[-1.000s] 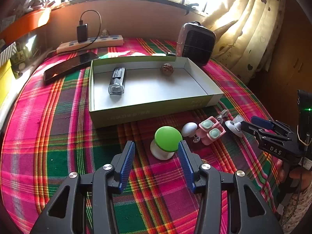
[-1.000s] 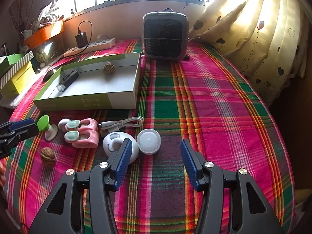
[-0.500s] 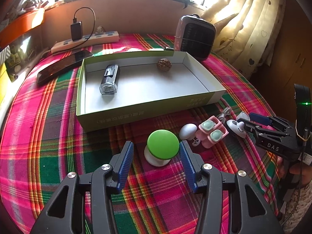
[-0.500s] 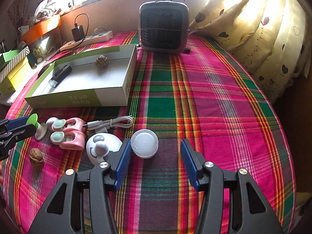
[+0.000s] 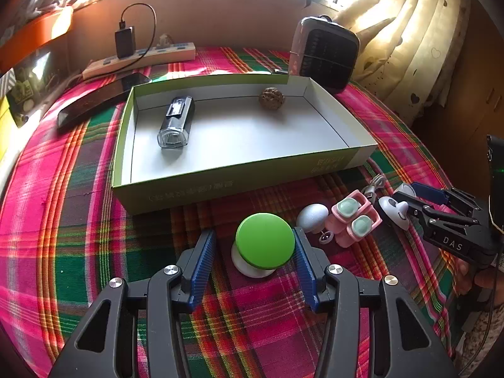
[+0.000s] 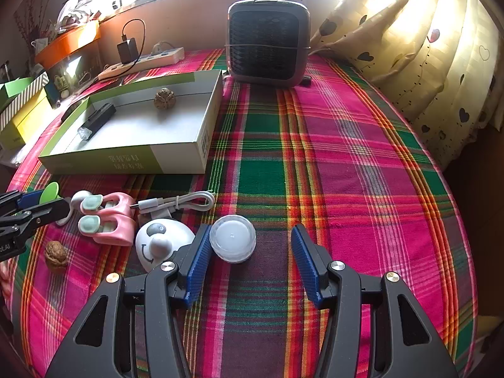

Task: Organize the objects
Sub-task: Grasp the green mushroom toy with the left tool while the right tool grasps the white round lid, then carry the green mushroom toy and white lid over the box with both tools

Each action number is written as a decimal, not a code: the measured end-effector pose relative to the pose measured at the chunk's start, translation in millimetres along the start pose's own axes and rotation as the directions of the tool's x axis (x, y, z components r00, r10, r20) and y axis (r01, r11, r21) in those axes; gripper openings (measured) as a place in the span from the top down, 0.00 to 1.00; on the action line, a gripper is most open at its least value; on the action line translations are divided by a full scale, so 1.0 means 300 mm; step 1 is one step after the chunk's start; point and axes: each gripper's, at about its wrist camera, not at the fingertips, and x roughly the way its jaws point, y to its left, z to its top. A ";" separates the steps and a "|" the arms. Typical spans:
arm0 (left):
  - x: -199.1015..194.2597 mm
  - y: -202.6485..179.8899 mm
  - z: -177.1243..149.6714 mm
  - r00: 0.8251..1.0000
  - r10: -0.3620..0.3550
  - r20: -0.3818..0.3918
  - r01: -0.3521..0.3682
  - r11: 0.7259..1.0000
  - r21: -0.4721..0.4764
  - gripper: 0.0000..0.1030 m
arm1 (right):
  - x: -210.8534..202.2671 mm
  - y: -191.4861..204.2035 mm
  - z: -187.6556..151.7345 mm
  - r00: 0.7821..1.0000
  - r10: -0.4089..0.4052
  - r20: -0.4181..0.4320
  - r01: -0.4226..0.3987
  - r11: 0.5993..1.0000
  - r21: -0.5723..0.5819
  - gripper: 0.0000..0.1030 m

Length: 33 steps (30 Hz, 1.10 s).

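Note:
My left gripper [image 5: 253, 255] is open around a green-capped mushroom toy [image 5: 265, 240] on the plaid cloth; the right pad touches the cap. A grey mushroom [image 5: 312, 217], pink clips [image 5: 352, 221] and a white face toy [image 5: 393, 211] lie to its right. The open green box [image 5: 176, 193] holds a black light [image 5: 176, 121] and a walnut [image 5: 271, 96]. My right gripper [image 6: 250, 260] is open with a white round lid [image 6: 233, 237] against its left pad. The face toy [image 6: 162, 242], a white cable [image 6: 179, 203], pink clips [image 6: 105, 219] and a loose walnut [image 6: 56, 252] lie to its left.
A grey heater [image 6: 267, 39] stands behind the box. A power strip with charger [image 5: 138, 58] and a dark phone [image 5: 97, 100] lie at the back left. Yellow boxes [image 6: 22, 116] sit at far left. Curtains [image 6: 419, 47] hang on the right.
Both grippers moved forward. The green mushroom now sits between my left pads, and the white lid has come between my right pads.

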 end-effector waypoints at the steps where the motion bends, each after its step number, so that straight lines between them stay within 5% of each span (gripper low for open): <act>1: 0.001 -0.001 0.000 1.000 0.003 0.003 -0.003 1.000 0.002 0.54 | 0.000 -0.001 0.000 1.000 0.001 0.000 -0.001 1.000 0.000 0.49; 6: 0.003 0.006 0.003 1.000 -0.002 0.011 0.002 1.000 -0.011 0.55 | 0.000 0.001 0.001 1.000 0.005 0.000 -0.005 1.000 0.001 0.50; 17: 0.002 0.010 0.005 1.000 0.021 0.018 -0.021 1.000 -0.006 0.71 | -0.005 0.010 0.005 1.000 0.017 0.007 -0.017 1.000 -0.005 0.72; 33: 0.002 0.018 0.002 1.000 0.014 0.022 -0.014 1.000 -0.013 0.71 | -0.004 0.008 0.005 1.000 0.017 0.008 -0.017 1.000 -0.006 0.72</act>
